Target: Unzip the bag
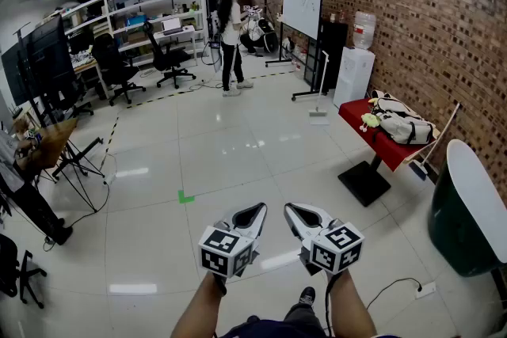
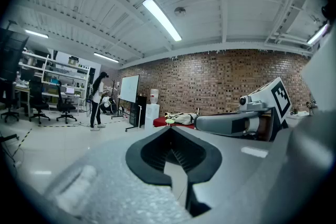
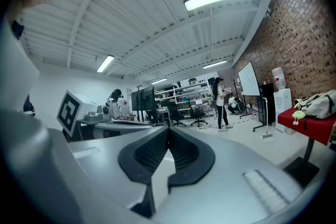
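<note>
The bag (image 1: 404, 127), pale grey with dark trim, lies on a small red table (image 1: 358, 112) far off at the right, by the brick wall. A yellow-green soft toy (image 1: 369, 121) sits beside it. Both grippers are held side by side low in the head view, well short of the table. My left gripper (image 1: 255, 211) is shut with nothing in it, and so is my right gripper (image 1: 295, 210). In the left gripper view the jaw tips (image 2: 170, 129) meet, with the bag (image 2: 181, 117) small in the distance. The right gripper view shows its tips (image 3: 169, 128) together and the bag (image 3: 320, 104) at the right edge.
A dark green tub with a white rim (image 1: 467, 202) stands at the near right, with a cable and socket strip (image 1: 424, 290) on the floor. A water dispenser (image 1: 356, 63) and whiteboard (image 1: 303, 8) stand beyond the table. A person (image 1: 231, 36) stands far back; a tripod (image 1: 75, 162) is at left.
</note>
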A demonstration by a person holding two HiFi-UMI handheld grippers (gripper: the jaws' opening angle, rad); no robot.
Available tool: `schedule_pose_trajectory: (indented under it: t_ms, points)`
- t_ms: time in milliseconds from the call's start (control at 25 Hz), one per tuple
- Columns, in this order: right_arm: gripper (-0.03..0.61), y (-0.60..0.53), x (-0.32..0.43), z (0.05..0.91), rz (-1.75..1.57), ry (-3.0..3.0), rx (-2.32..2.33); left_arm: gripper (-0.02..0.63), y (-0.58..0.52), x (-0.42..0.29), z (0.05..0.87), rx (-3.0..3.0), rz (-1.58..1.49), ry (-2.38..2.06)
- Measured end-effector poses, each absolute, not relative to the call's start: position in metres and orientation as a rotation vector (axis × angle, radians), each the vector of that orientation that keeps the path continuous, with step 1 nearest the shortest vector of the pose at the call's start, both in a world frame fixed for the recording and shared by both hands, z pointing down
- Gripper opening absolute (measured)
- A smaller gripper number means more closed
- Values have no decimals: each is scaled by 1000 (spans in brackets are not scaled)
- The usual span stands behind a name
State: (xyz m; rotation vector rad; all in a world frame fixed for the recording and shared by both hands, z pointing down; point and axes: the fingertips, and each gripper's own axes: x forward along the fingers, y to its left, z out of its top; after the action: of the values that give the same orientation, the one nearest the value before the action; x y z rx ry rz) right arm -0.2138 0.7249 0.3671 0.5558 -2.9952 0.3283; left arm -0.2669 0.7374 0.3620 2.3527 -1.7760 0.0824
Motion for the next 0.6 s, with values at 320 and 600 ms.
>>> schedule_pose_trajectory:
  t_ms: [320, 600]
  points:
    - [6, 677, -177, 385, 404, -2947, 670, 2, 688, -237, 389, 2387, 120, -1664]
    - [6, 604, -113, 409, 493, -2899, 813, 3, 612, -170, 413, 2437, 160, -1495]
